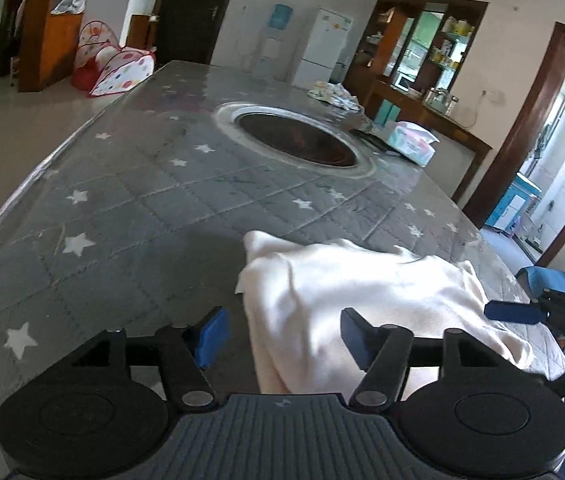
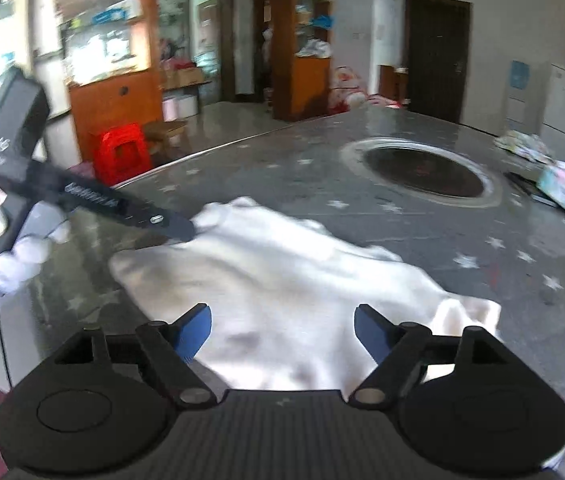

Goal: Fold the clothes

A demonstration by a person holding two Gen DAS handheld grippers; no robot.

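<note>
White garment lies on the near part of the tabletop, which is covered in grey quilted cloth with white stars; it sits short of the round dark inset at the tabletop's centre; the cloth is rumpled, with raised ridges and an uneven outline, one corner pointing away toward the inset and a lobe trailing to the near right edge; whether a fold already lies in it cannot be told from the blur; left gripper hovers over the garment's near left edge, jaws wide, nothing between the blue pads; right gripper hovers over the near middle of the cloth, jaws likewise wide and empty; in the right wrist view the left gripper's body comes in from the left, held by a white-gloved hand, its tip at the garment's far left corner; judgement: a stage between grasps, fitting either spreading the piece flat or taking hold for a fold; the next grasp calls for each pair of jaws to come down on an edge or corner and pinch one layer only, as the soft cloth will bunch; tissue pack and crumpled fabric lie well apart at the far side
</note>
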